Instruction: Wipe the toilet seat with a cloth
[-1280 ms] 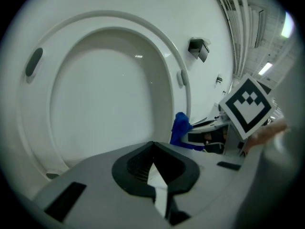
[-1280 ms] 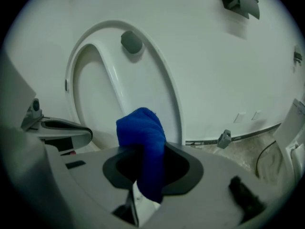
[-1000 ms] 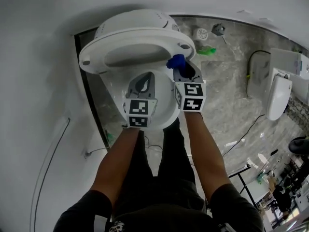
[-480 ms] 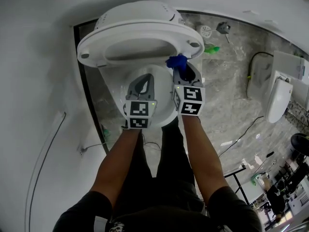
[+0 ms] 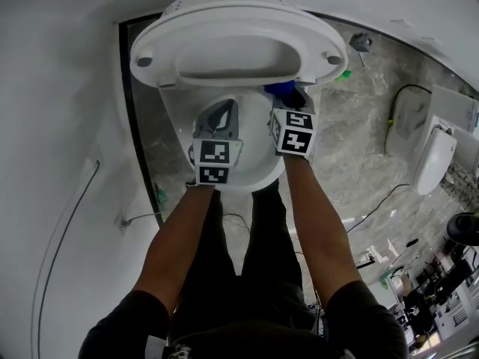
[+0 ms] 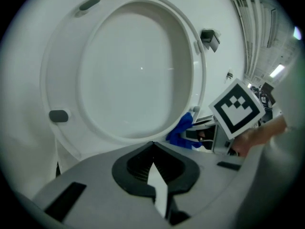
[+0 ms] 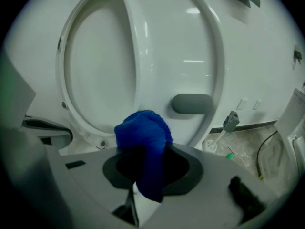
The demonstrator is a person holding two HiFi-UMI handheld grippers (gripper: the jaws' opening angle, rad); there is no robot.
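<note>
Toilet seat (image 5: 314, 45), the only one being worked on, stands raised above the bowl (image 5: 178, 126). Two bare forearms, left (image 5: 179, 238) and right (image 5: 318, 230), reach forward side by side over the bowl, and both tools tilt steeply down. The left hand-held gripper (image 5: 223, 111) has its jaws pressed together with nothing between them. The right hand-held gripper (image 5: 290, 102) is clamped on the single blue cloth (image 7: 143, 132), which bunches above its jaws close under the seat's right edge, near a grey bumper (image 7: 190, 103).

The toilet seat (image 5: 239, 47) stands raised above the bowl (image 5: 254, 172). The left gripper (image 5: 223, 114) hangs over the bowl. Beside it, the right gripper (image 5: 290, 102) carries a blue cloth (image 5: 278, 90) at the seat's edge
</note>
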